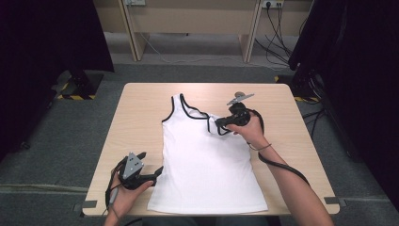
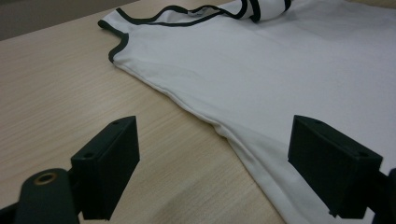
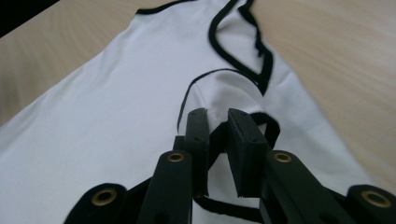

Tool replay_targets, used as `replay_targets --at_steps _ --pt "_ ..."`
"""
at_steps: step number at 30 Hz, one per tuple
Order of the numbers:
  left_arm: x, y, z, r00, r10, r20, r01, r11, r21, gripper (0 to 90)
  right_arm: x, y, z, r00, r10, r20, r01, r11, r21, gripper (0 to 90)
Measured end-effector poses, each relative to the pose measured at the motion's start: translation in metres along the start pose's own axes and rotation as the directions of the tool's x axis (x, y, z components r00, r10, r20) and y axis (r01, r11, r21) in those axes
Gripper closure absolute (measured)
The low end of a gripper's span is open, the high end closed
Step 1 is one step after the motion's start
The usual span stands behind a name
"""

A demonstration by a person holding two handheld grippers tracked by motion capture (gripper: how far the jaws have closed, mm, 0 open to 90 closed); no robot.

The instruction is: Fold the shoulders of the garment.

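Note:
A white tank top (image 1: 204,162) with black trim lies flat on the wooden table (image 1: 141,113), hem toward the person. Its right shoulder strap is folded inward over the chest. My right gripper (image 1: 219,123) is shut on that strap's black-edged cloth; in the right gripper view the jaws pinch the bunched strap (image 3: 217,135) of the tank top (image 3: 116,130). My left gripper (image 1: 159,171) stands open just left of the shirt's lower side edge, touching nothing. In the left gripper view the open jaws straddle the side seam of the tank top (image 2: 261,70), low over the table (image 2: 60,102).
Bare table shows on both sides of the shirt and beyond its neckline. Black curtains hang at both sides of the room, with stand feet (image 1: 77,87) on the grey carpet. Cables (image 1: 277,44) trail under a bench at the back.

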State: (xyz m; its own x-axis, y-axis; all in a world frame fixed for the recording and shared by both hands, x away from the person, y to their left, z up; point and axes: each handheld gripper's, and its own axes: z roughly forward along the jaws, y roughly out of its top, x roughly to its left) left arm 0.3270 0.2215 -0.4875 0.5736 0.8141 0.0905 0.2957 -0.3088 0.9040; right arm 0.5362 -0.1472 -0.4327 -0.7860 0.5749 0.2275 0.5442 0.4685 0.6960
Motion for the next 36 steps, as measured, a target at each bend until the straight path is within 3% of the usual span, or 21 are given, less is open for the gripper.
replay_targets --at_steps 2,6,10,12,14,15,17,19,21,22,25,29,36 --pt "0.0 0.0 0.0 1.0 0.002 -0.001 -0.002 1.0 0.001 15.6 0.004 -0.005 0.001 0.9991 -0.024 -0.035 0.025 1.0 0.017 72.9" --pt "0.0 0.0 0.0 1.0 0.001 -0.001 -0.001 1.0 0.002 15.7 0.012 -0.013 0.001 0.9883 -0.092 -0.122 0.101 0.993 0.067 62.4" --pt "0.0 0.0 0.0 1.0 0.003 -0.001 -0.003 1.0 0.001 15.7 0.009 -0.015 -0.009 0.9903 -0.093 -0.103 0.099 0.993 0.062 58.6" --pt "0.0 0.0 0.0 1.0 0.002 -0.001 -0.002 1.0 0.001 15.7 0.002 -0.015 -0.019 0.9955 -0.077 -0.055 0.078 0.997 0.023 59.4" --pt "0.0 0.0 0.0 1.0 0.002 -0.001 -0.002 1.0 0.002 15.7 -0.005 -0.014 -0.031 0.998 -0.052 0.036 0.052 0.999 -0.012 60.1" --pt "0.0 0.0 0.0 1.0 0.002 -0.002 -0.002 1.0 0.002 15.7 -0.01 -0.013 -0.036 0.9952 -0.042 0.088 0.044 0.999 -0.019 60.2" --pt "-0.001 0.0 0.0 1.0 0.004 -0.002 -0.004 1.0 0.002 15.7 -0.019 -0.013 -0.044 0.9835 -0.027 0.179 0.031 0.999 -0.022 60.8" --pt "-0.001 0.0 0.0 1.0 0.005 -0.002 -0.005 1.0 0.003 15.7 -0.029 -0.015 -0.048 0.9649 -0.021 0.262 0.025 1.0 -0.014 61.2" --pt "-0.001 0.0 0.001 1.0 0.005 -0.003 -0.005 1.0 0.005 15.8 -0.039 -0.018 -0.05 0.9513 -0.007 0.308 0.009 1.0 -0.005 61.8" --pt "-0.001 0.0 0.001 1.0 0.005 -0.003 -0.005 1.0 0.005 15.8 -0.044 -0.019 -0.05 0.9386 -0.006 0.345 0.004 1.0 0.006 62.0" --pt "-0.001 0.0 0.001 1.0 0.006 -0.003 -0.006 1.0 0.006 15.7 -0.053 -0.022 -0.049 0.9293 -0.005 0.369 -0.007 0.999 0.031 61.8" --pt "-0.001 0.0 0.001 1.0 0.005 -0.002 -0.005 1.0 0.004 15.8 -0.062 -0.025 -0.044 0.9331 0.002 0.36 -0.026 0.998 0.06 60.7" --pt "-0.001 0.0 0.001 1.0 0.008 -0.002 -0.008 0.9999 0.006 15.8 -0.071 -0.028 -0.037 0.9544 0.017 0.298 -0.049 0.994 0.1 60.1"
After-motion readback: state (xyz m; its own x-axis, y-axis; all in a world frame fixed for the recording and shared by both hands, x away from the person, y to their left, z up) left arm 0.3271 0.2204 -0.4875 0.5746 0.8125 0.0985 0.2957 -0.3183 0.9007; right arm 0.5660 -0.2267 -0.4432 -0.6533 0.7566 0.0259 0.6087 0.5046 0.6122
